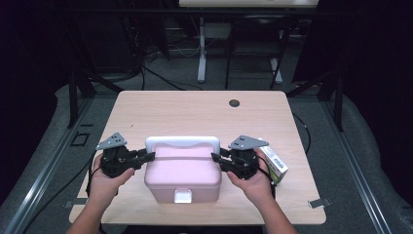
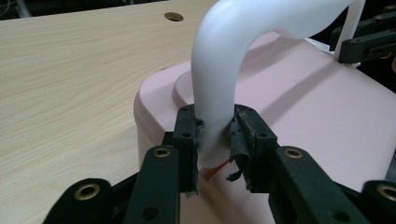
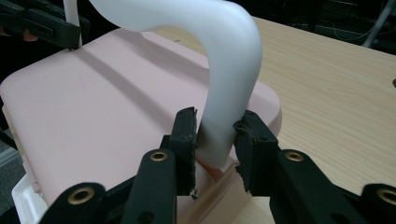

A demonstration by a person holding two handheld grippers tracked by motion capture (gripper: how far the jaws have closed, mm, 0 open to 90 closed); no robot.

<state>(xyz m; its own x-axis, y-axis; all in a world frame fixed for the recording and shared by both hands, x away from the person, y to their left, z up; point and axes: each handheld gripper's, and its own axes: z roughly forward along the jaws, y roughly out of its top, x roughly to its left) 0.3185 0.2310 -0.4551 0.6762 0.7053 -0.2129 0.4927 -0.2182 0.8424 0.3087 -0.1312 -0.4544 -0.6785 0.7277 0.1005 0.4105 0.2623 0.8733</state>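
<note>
Wood-grain table (image 1: 195,109) bears pink box (image 1: 182,173); dark room, cables behind.

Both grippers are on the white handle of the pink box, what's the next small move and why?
Probably lift both together, straight up. The left gripper and right gripper each clamp one leg of the white handle, and the pink box sits on the table.

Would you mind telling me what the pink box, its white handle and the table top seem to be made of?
Pink box: probably moulded plastic, matte, with rounded corners and an even colour. White handle: likely smooth plastic with a soft sheen; one seamless curved bar. Table top: light wood or wood-look laminate, with fine straight grain lines; which of the two is unclear.
</note>
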